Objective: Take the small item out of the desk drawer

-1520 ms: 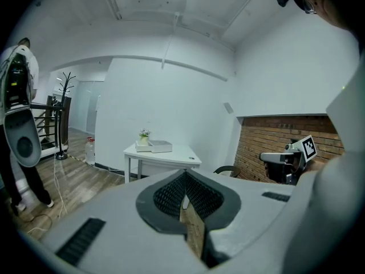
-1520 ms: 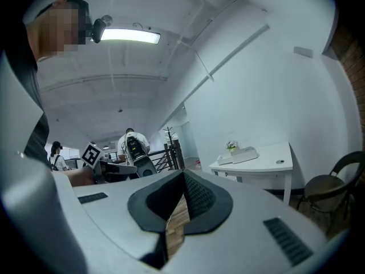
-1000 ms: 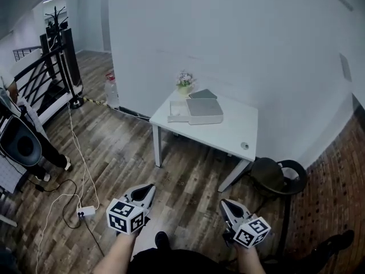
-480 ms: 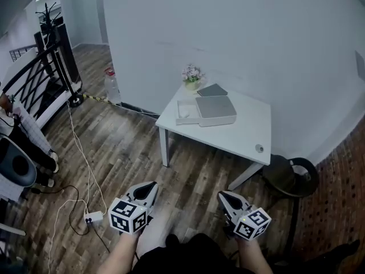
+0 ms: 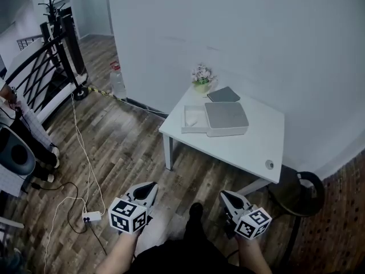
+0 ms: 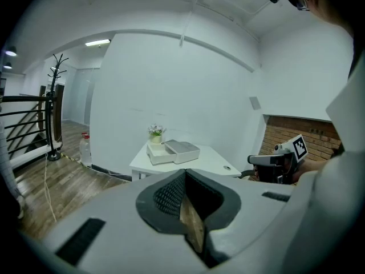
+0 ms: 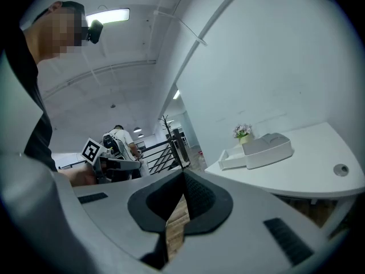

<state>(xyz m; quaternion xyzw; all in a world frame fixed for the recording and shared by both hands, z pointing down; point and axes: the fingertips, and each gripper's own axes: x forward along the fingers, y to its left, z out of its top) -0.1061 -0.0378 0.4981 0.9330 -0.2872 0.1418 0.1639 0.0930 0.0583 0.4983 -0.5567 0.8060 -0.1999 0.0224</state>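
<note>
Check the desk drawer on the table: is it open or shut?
Open: the white drawer sticks out of the grey-topped unit, its interior exposed.

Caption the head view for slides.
Left gripper and right gripper, shut, face a white square table holding a grey box, drawer open.

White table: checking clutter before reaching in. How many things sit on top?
4: flower pot by the wall, flat grey pad beside it, grey drawer box with its drawer pulled out, small round object near the front right corner. Anything inside the drawer isn't counted.

bottle (image 5: 118,80) and power strip (image 5: 89,215) on wooden floor (image 5: 134,147).
</note>
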